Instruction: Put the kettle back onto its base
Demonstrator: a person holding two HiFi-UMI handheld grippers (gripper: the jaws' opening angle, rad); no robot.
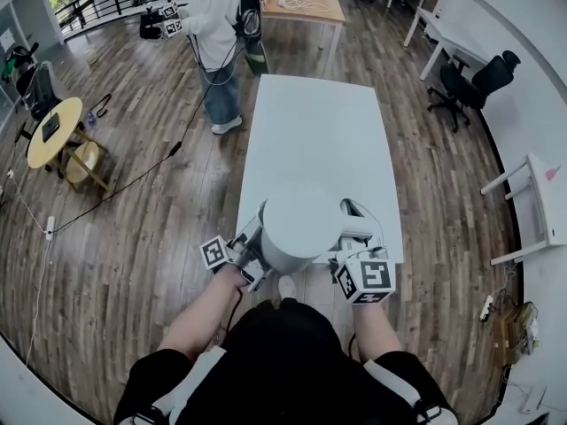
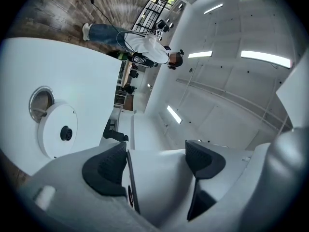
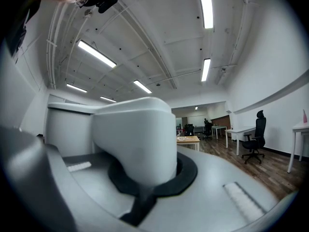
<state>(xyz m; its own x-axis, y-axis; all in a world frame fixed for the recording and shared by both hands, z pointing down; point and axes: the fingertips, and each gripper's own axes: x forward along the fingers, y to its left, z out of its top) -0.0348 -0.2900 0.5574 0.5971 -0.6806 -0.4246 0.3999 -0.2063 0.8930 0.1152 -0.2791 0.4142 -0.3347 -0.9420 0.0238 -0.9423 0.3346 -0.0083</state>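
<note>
A white kettle [image 1: 301,227] hangs over the near end of the white table [image 1: 310,131], carried between both grippers. My right gripper [image 1: 347,253] is shut on the kettle's handle [image 3: 135,139], which fills the right gripper view between the jaws [image 3: 145,178]. My left gripper [image 1: 252,253] clamps the kettle's left side, and its black pads [image 2: 106,168] press on a white part of the kettle [image 2: 159,182]. The round white base [image 2: 55,129], with a dark connector at its centre, lies flat on the table to the left in the left gripper view. The head view does not show it.
A person [image 1: 221,34] with another gripper stands at the table's far left corner. A wooden table [image 1: 306,5] is behind them, a black office chair [image 1: 469,82] at the right and a round yellow table [image 1: 53,131] at the left. A cable [image 1: 133,180] crosses the floor.
</note>
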